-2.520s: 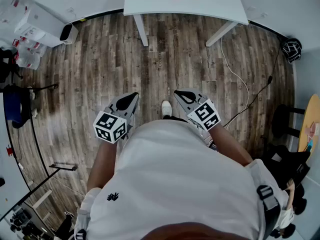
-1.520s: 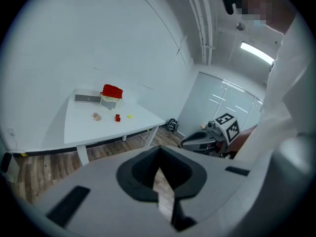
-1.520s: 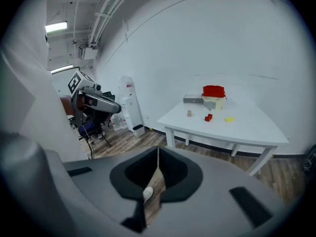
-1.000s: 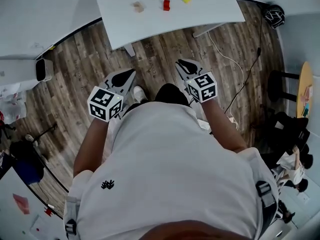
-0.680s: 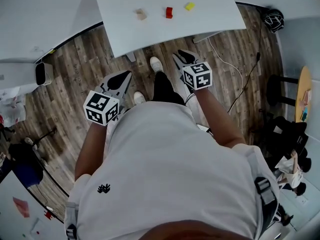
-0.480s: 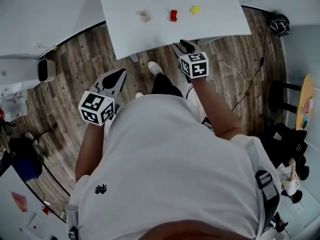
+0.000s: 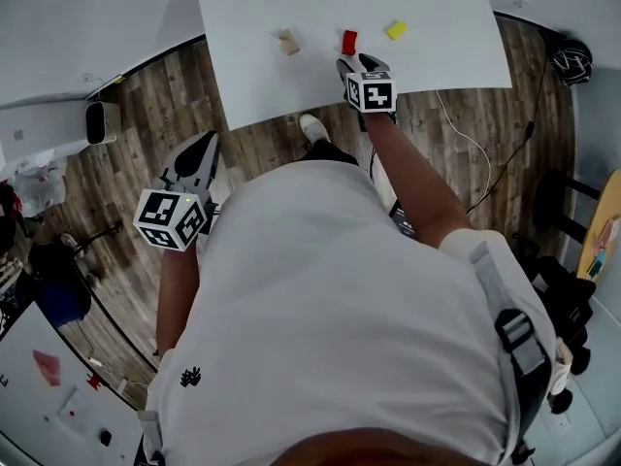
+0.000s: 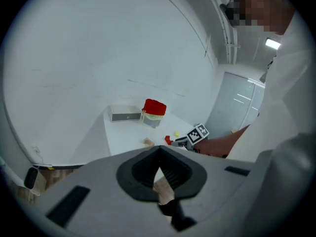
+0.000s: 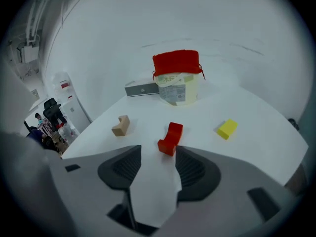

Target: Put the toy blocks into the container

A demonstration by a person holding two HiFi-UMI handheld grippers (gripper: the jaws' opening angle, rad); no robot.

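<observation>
Arm outstretched, my right hand-held gripper [image 7: 351, 64] tilts down over the surface [image 7: 252, 66], jaws just opening, empty, behind the red block [image 7: 348, 41]. The left hand-held gripper [image 7: 205, 144] looks closed.

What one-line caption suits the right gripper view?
Right tool, jaws just opening with nothing between, faces the red block.

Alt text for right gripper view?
The right gripper, jaws just opening and empty, hangs over a white table with a red arch-shaped toy block just beyond its tips. Farther off lie a tan wooden block, a yellow block and a clear container with a red lid.
</observation>
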